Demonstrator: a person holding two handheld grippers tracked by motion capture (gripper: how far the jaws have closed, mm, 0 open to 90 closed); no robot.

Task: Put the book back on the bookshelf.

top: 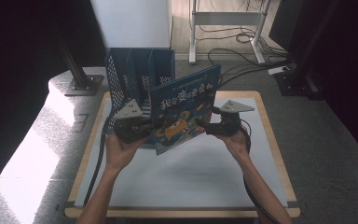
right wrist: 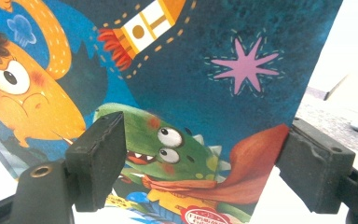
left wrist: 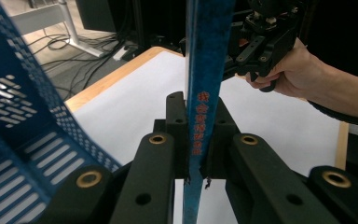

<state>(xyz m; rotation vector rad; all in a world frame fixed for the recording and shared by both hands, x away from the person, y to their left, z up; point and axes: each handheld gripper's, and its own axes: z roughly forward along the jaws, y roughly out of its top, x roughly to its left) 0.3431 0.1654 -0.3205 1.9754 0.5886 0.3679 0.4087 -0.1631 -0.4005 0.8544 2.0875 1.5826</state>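
A blue picture book (top: 182, 106) with cartoon monsters and Chinese title stands upright and tilted over the white mat. My left gripper (top: 149, 127) is shut on its spine edge; in the left gripper view the spine (left wrist: 208, 70) runs straight up between the closed jaws of that gripper (left wrist: 198, 103). My right gripper (top: 204, 125) is at the book's right side, held by a hand (left wrist: 298, 74). In the right gripper view the cover (right wrist: 191, 88) faces the camera, and the right gripper (right wrist: 200, 158) stands open, its pads wide apart at either side of the green monster.
A blue perforated file organizer (top: 127, 70) with several slots stands at the back left of the mat, right behind the book, its wall (left wrist: 23, 116) close beside my left gripper. The white mat (top: 191, 177) lies on a wooden table (top: 279, 154). Cables (top: 233, 52) lie on the floor beyond.
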